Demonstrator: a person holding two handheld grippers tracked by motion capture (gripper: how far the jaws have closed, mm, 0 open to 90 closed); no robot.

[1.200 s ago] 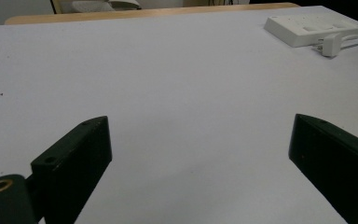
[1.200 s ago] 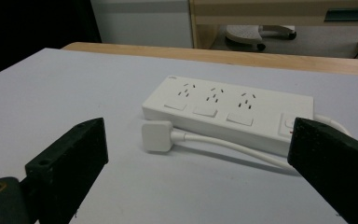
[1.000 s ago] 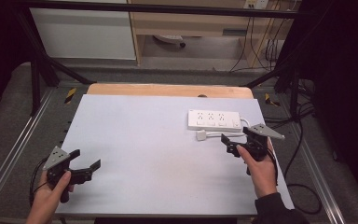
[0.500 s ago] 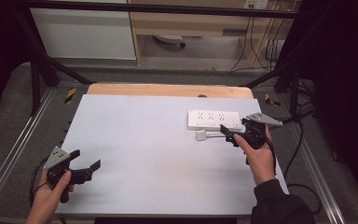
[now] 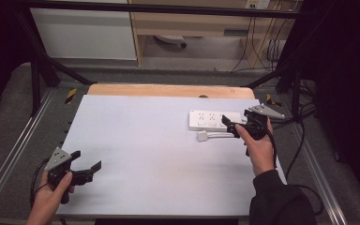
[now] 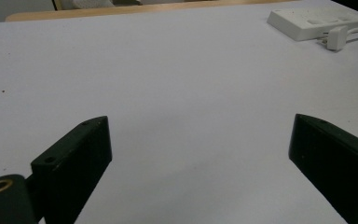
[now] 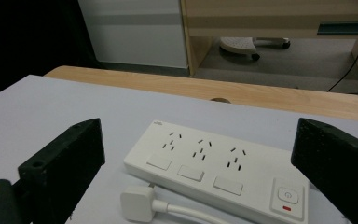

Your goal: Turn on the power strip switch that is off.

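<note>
A white power strip (image 5: 214,120) with three sockets lies flat at the table's far right. Its white plug (image 5: 202,136) rests on the table just in front of it, on a short white cable. My right gripper (image 5: 233,125) is open and hovers at the strip's right end, jaws pointing left over strip and plug. In the right gripper view the strip (image 7: 214,168) and plug (image 7: 137,204) sit close below and between the jaws. My left gripper (image 5: 85,160) is open with nothing in it at the near left corner. Its view has the strip (image 6: 319,21) and plug (image 6: 334,38) far off.
The white table top (image 5: 159,140) has a wooden strip (image 5: 168,90) along its far edge. Metal frame rails (image 5: 9,159) run along both sides. Beyond the table stand a white cabinet (image 5: 84,33) and loose cables (image 5: 262,47) on the floor.
The right hand has carried its open gripper forward, away from the person, toward the power strip's right end. The left gripper has stayed put.
</note>
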